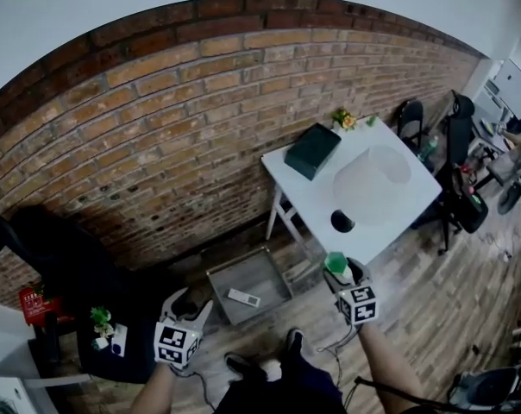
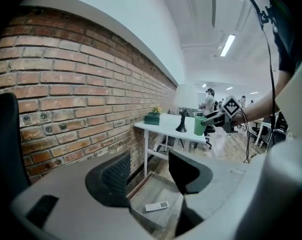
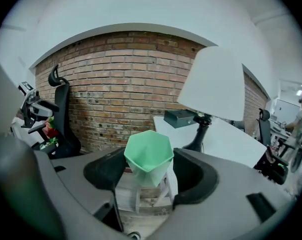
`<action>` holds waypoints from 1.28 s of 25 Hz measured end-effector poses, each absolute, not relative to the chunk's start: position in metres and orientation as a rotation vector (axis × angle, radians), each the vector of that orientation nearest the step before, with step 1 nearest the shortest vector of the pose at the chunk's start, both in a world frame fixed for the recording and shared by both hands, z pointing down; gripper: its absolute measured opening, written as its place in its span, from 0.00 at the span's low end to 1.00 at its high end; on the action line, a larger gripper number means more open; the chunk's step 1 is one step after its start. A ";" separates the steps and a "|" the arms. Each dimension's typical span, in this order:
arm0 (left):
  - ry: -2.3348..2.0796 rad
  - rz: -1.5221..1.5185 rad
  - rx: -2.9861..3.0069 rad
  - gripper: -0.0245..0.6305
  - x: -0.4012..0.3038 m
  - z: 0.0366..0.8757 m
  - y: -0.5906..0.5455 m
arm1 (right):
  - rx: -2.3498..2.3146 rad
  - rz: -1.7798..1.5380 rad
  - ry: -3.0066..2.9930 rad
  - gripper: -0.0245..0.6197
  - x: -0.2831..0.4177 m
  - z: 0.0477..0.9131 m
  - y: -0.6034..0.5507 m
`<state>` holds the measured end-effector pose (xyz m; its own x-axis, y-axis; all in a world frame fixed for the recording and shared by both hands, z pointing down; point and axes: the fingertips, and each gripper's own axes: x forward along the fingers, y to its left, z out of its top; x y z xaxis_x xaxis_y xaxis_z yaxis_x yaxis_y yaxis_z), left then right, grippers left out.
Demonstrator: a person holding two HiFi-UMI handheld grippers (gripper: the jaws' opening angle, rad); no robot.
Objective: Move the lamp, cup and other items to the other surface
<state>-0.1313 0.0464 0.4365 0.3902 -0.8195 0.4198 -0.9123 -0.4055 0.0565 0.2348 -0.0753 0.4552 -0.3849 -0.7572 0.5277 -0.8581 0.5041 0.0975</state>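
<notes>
Head view:
- The task looks barely started. The right gripper (image 1: pixel 340 272) has the green cup (image 1: pixel 335 261) in its jaws, just off the near edge of the white desk (image 1: pixel 304 201).
- On the desk remain the lamp (image 1: pixel 373 184), a dark box (image 1: pixel 312 149) and small flowers (image 1: pixel 343 120) at the far corner.
- The left gripper (image 1: pixel 190 307) hangs low and to the left, well apart from the desk.
- A grey tray (image 1: pixel 265 279) on the floor between the two grippers holds a remote (image 1: pixel 243 297).
- Which surface is the target cannot be told. A dark seat (image 1: pixel 127 356) at near left, carrying a little plant (image 1: pixel 101 319), is one candidate.

Left gripper view:
- The jaws stand apart with nothing between them. Only the floor tray (image 2: pixel 163 189) and remote (image 2: pixel 156 206) show through the gap.
- The desk (image 2: pixel 166 125) and lamp (image 2: pixel 182 119) sit far off. The cup (image 2: pixel 199 125) shows there in the other gripper.

Right gripper view:
- The cup (image 3: pixel 148 156) sits upright between the two pads, clamped on both sides with its mouth facing the camera.
- The lamp (image 3: pixel 213 81) and box (image 3: pixel 182 118) are beyond it to the right.
- A black chair (image 3: pixel 61 114) stands at far left by the brick wall.
- Left to do, by this reading: set the cup down, then fetch the lamp and the rest.
</notes>
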 end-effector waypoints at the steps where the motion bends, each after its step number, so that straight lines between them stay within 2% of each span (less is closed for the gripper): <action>1: -1.521 0.485 2.373 0.40 -0.127 0.437 0.046 | 1.348 0.277 -2.227 0.50 0.248 0.457 -0.078; 8: -1.569 0.537 2.343 0.40 -0.088 0.432 0.022 | 1.443 0.348 -2.207 0.50 0.336 0.473 -0.101; 19: -1.624 0.545 2.315 0.40 0.027 0.412 -0.028 | 1.422 0.337 -2.223 0.50 0.446 0.472 -0.177; 32: -1.630 0.592 2.252 0.40 0.082 0.427 -0.054 | 1.327 0.365 -2.241 0.51 0.483 0.516 -0.211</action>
